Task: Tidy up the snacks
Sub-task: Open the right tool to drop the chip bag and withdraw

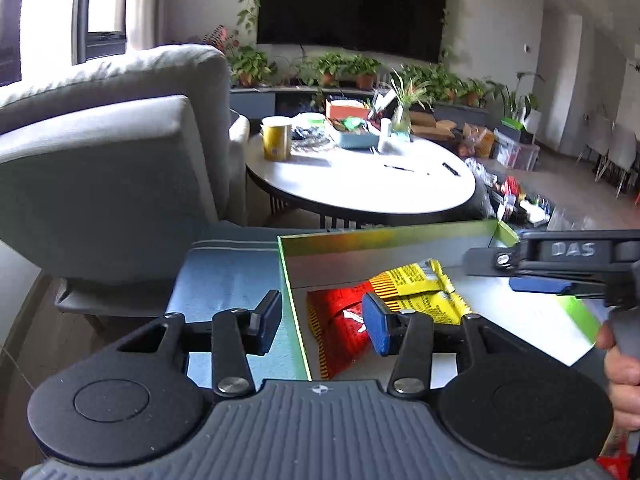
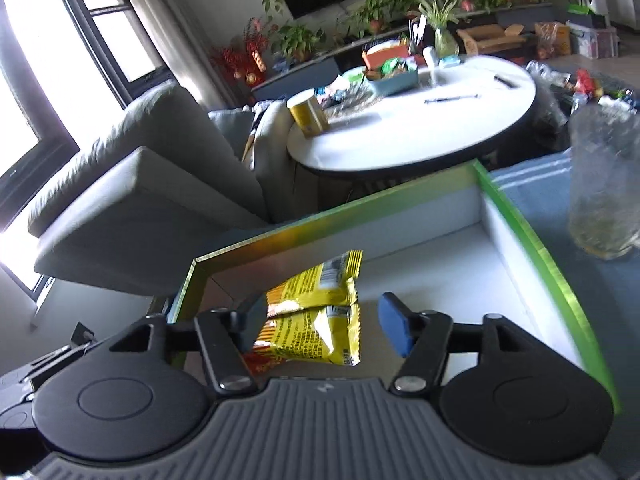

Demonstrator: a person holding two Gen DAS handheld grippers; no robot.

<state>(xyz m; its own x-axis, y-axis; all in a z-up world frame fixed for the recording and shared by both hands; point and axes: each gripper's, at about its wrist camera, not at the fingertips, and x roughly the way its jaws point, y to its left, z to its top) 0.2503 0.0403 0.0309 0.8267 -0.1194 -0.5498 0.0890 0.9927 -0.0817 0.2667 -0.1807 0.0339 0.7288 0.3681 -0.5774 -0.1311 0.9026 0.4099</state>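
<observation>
Inside green-rimmed box [image 2: 524, 232]: yellow packets [image 2: 316, 320].

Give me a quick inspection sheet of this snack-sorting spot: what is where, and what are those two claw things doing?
Surface: blue striped cloth under the box.
Job's things: green-edged box holding two yellow snack packets and a red snack packet, grouped at one end; the rest of the box floor is bare.
Clutter: clear plastic cup on the cloth outside the box.
Grippers: left hand-held gripper open, straddling the box wall; right hand-held gripper open over the yellow packets, gripping nothing.
Cables: nothing seen.
Surroundings: grey sofa, round white table with a yellow can, potted plants, dark screen.
</observation>
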